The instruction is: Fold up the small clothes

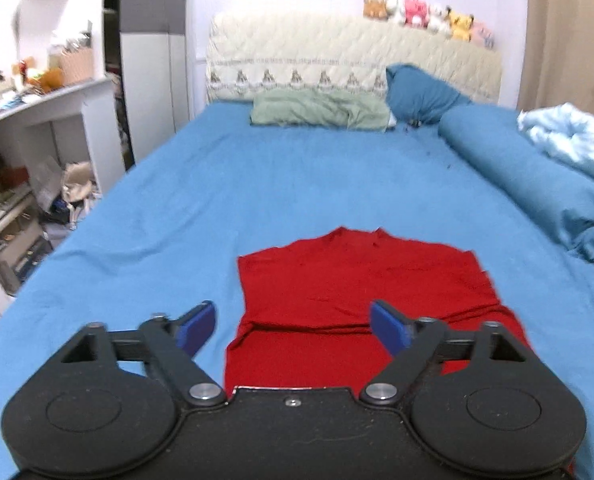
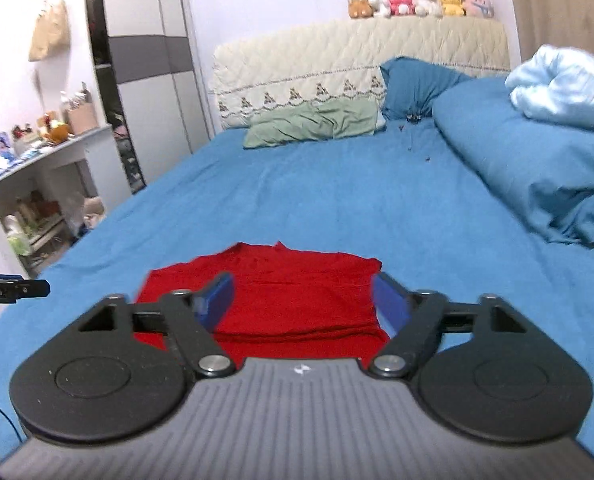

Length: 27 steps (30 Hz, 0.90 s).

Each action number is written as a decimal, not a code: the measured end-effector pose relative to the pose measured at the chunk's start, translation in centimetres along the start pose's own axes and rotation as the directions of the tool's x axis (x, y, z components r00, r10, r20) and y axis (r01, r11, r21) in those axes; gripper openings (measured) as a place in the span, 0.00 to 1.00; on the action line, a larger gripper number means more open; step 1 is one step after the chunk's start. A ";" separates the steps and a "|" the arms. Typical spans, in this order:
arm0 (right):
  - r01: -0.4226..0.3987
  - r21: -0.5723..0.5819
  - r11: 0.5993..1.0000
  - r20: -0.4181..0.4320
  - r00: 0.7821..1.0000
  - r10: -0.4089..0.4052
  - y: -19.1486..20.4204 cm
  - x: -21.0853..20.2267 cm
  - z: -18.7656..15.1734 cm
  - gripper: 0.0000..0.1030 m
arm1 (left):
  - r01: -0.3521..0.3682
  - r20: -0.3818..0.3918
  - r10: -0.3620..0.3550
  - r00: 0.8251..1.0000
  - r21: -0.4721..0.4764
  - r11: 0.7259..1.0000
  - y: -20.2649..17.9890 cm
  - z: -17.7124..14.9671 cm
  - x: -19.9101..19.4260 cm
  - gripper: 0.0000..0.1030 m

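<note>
Blue sheets cover a wide bed (image 1: 257, 184) that fills both of your views, running away from you toward a cream quilted headboard (image 1: 337, 56). Starting at the far left, a white shelf unit (image 1: 37, 120) crowded with small items stands beside the bed, with a tall wardrobe (image 1: 153, 60) behind it. Moving right along the head of the bed, a green pillow (image 1: 321, 110) lies flat, a dark blue pillow (image 1: 421, 94) leans beside it, and a row of plush toys (image 1: 429, 16) sits on top of the headboard. At the right edge a rolled blue duvet (image 1: 537, 184) lies along the bed with a pale blue blanket (image 1: 573, 140) bunched on it. Your left gripper (image 1: 293, 328) has its blue-padded fingers spread wide apart and grips nothing. Directly ahead of it, on the near part of the bed, lies the red shirt (image 1: 357, 280): plain bright red, flat, with its sides folded in so it forms a roughly rectangular panel, and a crease running across it near your end. Its collar points away from you toward the headboard, so its long axis runs along the length of the bed. Your right gripper (image 2: 303, 300) is likewise spread wide, with nothing between its fingers, hovering over the near end of the red shirt (image 2: 297, 292).
</note>
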State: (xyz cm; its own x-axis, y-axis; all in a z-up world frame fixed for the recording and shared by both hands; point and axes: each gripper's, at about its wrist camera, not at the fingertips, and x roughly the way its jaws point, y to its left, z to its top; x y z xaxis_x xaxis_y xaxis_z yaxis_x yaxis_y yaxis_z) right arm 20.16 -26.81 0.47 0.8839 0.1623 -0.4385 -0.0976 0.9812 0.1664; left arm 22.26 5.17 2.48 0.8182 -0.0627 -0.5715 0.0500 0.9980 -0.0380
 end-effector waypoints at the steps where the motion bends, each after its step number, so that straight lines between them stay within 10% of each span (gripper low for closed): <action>1: -0.009 -0.005 1.000 0.004 1.000 0.009 0.1 -1.9 0.1 1.00 | 0.007 0.004 -0.007 1.000 -0.005 1.000 0.2 -0.4 -1.7 0.95; 10: 0.001 0.003 1.000 -0.127 0.992 0.000 0.0 -10.1 -6.7 1.00 | 0.018 -0.091 -0.029 0.995 -0.117 0.993 3.2 -10.5 -6.2 0.93; 20: 0.169 0.128 0.977 -0.331 0.936 -0.118 -2.7 -7.8 -20.9 0.86 | -0.013 -0.221 -0.027 0.975 -0.179 0.984 4.3 -20.0 -2.9 0.61; 27: 0.210 0.143 0.967 -0.368 0.919 -0.145 -2.8 -6.0 -23.1 0.77 | -0.029 -0.283 -0.028 0.959 -0.196 0.980 4.8 -21.9 -0.7 0.46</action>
State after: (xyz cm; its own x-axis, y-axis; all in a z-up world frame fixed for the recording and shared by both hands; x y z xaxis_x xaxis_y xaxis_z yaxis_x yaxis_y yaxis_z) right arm 4.55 -28.12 -17.77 0.6581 0.0451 -0.7516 0.1569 0.9681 0.1954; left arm 9.38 9.99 -15.24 0.6209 -0.0892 -0.7788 -0.0869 0.9796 -0.1814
